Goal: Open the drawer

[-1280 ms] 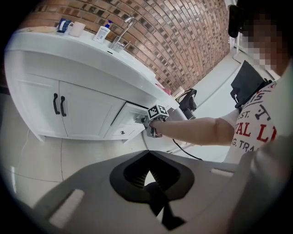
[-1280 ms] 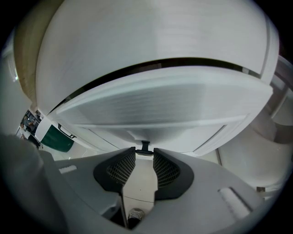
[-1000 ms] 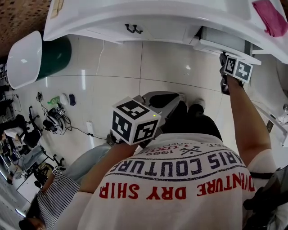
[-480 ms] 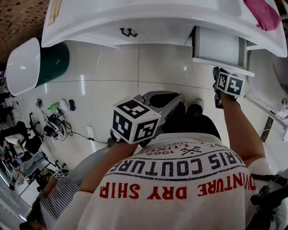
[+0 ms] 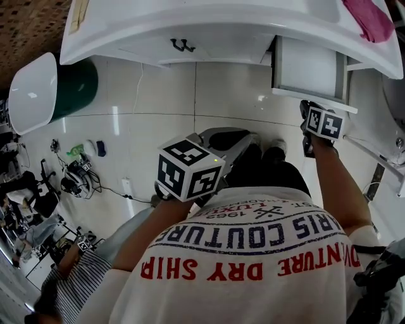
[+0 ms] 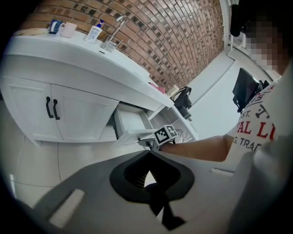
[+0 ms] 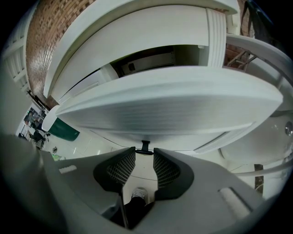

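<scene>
White vanity cabinet runs across the 12 o'clock edge of the head view, above a glossy tiled floor. Green bin with its white lid tipped up sits on the floor at 10 o'clock.

Drawer is at 1 o'clock, pulled well out of the vanity, inside looks bare white. From the right gripper view its front panel fills the upper half of the frame.

Right gripper is just below the drawer front, arm stretched toward 1 o'clock. Jaws at a narrow gap, tips pinching the small black drawer handle, which spans the gap at 12 o'clock between the pads.

Left gripper is held back near the person's torso, near centre of the head view, well apart from the vanity. Jaw tips meet, nothing between them.

Pink cloth lies on the vanity top at 1 o'clock, beyond the drawer. Two black door handles sit side by side on the cabinet front at 12 o'clock.
</scene>
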